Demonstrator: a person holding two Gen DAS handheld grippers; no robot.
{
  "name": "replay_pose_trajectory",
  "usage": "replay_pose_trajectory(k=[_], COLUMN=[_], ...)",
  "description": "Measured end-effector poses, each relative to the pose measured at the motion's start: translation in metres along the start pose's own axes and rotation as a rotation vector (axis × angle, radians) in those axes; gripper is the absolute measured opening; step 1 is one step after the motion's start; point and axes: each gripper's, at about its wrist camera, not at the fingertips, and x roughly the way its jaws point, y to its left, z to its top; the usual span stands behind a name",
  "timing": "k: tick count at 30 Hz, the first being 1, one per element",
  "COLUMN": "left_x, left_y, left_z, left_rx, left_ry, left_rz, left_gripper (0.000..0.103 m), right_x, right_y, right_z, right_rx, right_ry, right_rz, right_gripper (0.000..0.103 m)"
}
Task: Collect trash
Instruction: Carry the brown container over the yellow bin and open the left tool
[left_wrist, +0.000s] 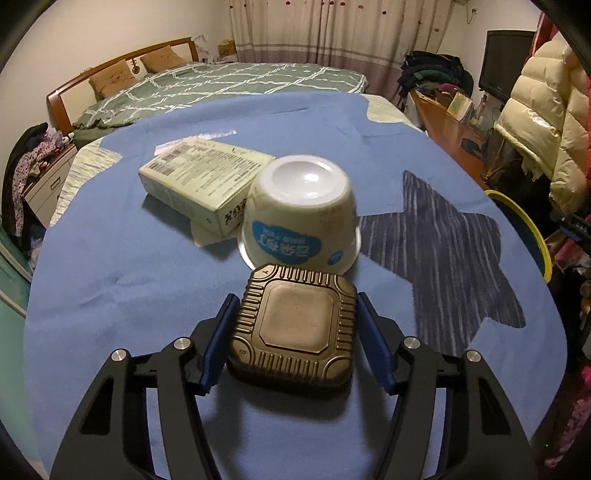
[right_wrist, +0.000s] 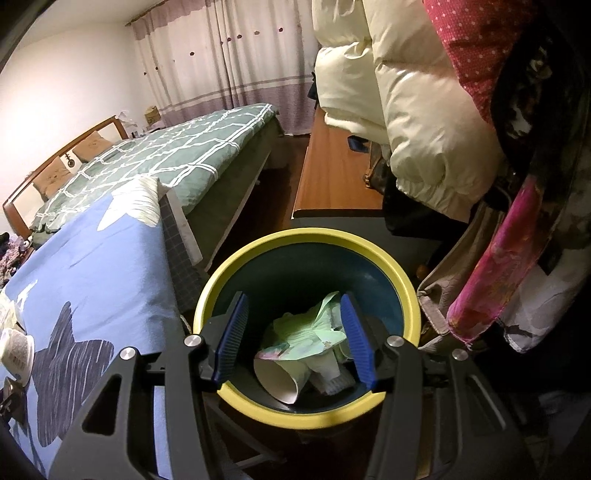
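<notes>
L gripper (left_wrist: 293, 332) has its blue pads on both sides of a brown ribbed square tray (left_wrist: 293, 325), upside down, clenched on it w/ the tray lying on the blue cloth (left_wrist: 110, 295) near the cloth's near edge. Just beyond, touching the tray's far side, an upturned white yogurt cup (left_wrist: 301, 214), blue label, base up. Behind-left of the cup, a pale green carton (left_wrist: 201, 181) lies flat, its near corner against the cup; both sit approx mid-cloth. Dark striped star patch (left_wrist: 454, 254) on the cloth's right side.

R gripper (right_wrist: 295, 339) hangs over the bin (right_wrist: 310, 415), fingers spread, released, nothing between them. Bin has a yellow rim, dark inside, standing just off the cloth's right edge; in it, crumpled pale green wrappers (right_wrist: 314, 332) and a white paper cup (right_wrist: 279, 380) on its side.
</notes>
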Motion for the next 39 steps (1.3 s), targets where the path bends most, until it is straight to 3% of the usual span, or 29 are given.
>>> replay_pose_trajectory(k=[9, 15, 23, 30, 35, 37, 39], left_x=[-0.026, -0.027, -0.001, 0.03, 0.051, 0.06, 0.066], left_y=[-0.044, -0.11, -0.22, -0.31, -0.343, -0.353, -0.36], left_z=[0.019, 0.047, 0.091, 0.111, 0.115, 0.117, 0.119], left_rx=[0.072, 0.17, 0.298, 0.382, 0.398, 0.394, 0.388], left_ry=[-0.062, -0.092, -0.068, -0.031, 0.001, 0.013, 0.013], left_rz=[-0.07, -0.158, -0.295, -0.345, -0.352, -0.357, -0.351], left_gripper=[0.062, 0.062, 0.062, 0.063, 0.063, 0.064, 0.08], right_x=[-0.018, -0.031, -0.045, -0.049, -0.049, -0.049, -0.049], right_y=[-0.003, -0.02, -0.053, -0.072, -0.079, -0.081, -0.083], right_z=[-0.006, -0.011, -0.027, -0.035, -0.036, -0.038, -0.039], right_rx=[-0.032, -0.045, -0.04, -0.009, 0.008, 0.012, 0.019], right_ry=[-0.013, -0.022, -0.019, -0.003, -0.001, -0.001, 0.001], right_rz=[0.008, -0.004, -0.045, -0.031, -0.029, -0.03, -0.03], right_gripper=[0.05, 0.05, 0.05, 0.05, 0.052, 0.053, 0.054])
